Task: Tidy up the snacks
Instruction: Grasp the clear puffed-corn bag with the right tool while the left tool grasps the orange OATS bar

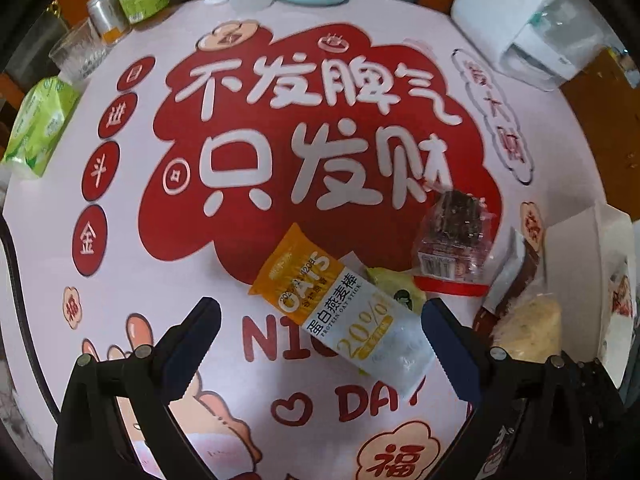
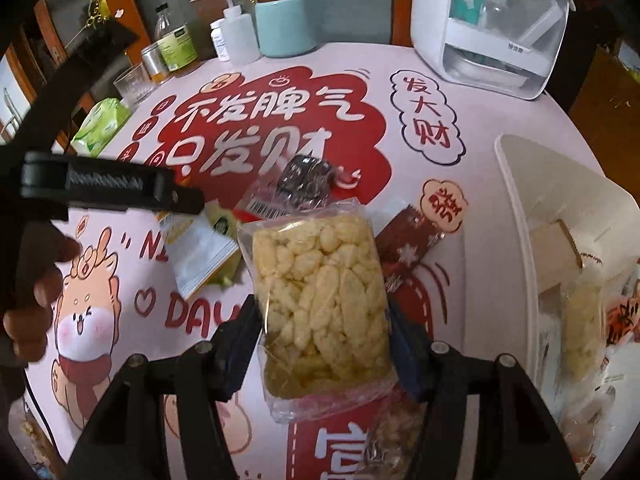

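My right gripper (image 2: 322, 344) is shut on a clear pack of yellow puffed rice cake (image 2: 322, 300), held above the table. My left gripper (image 1: 320, 344) is open, its fingers on either side of an orange and white oat bar packet (image 1: 340, 304) lying on the table. Beside it lie a small green packet (image 1: 396, 288), a clear pack of dark snack (image 1: 456, 232) and a brown wrapped bar (image 1: 516, 276). In the right wrist view the left gripper (image 2: 116, 188) shows at the left, above the oat bar packet (image 2: 200, 256). A white bin (image 2: 516, 216) at the right holds several snacks.
A round table with a red and white printed cloth (image 1: 280, 128). At its far edge stand a glass (image 2: 132, 84), a can, bottles (image 2: 176, 40), a teal jar (image 2: 284, 24) and a white appliance (image 2: 492, 28). A green tissue pack (image 1: 40, 128) lies at the left.
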Motion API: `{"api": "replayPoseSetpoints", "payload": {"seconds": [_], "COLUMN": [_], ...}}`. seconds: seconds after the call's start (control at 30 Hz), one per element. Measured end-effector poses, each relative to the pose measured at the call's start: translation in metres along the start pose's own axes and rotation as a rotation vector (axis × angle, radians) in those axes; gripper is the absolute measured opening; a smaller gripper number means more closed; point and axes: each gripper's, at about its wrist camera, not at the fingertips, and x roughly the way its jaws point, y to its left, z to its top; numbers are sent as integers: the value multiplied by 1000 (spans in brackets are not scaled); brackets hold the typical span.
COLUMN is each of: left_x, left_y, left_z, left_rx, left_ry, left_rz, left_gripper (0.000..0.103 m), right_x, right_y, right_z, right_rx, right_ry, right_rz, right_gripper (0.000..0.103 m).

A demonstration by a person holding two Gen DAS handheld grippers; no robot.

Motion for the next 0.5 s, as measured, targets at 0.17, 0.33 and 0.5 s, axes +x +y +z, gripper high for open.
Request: {"api": "replayPoseSetpoints", "payload": {"seconds": [0.17,0.33,0.5], "left_x": [19,32,37], "left_y": [3,9,15], "left_z": [2,3,1], "left_rx": [-69,-120,-159], "left_ry": [61,98,108], "left_rz": [4,-3,-47], "left_gripper": [100,97,84], "right_x": [7,13,16], "right_y": [-9,-14,-8], "right_z": [12,20,18], "right_rx": [34,53,39], "right_ry": [-8,-11,-11], "right_rz": [-33,-29,-22], "right_gripper": [60,60,60]}}
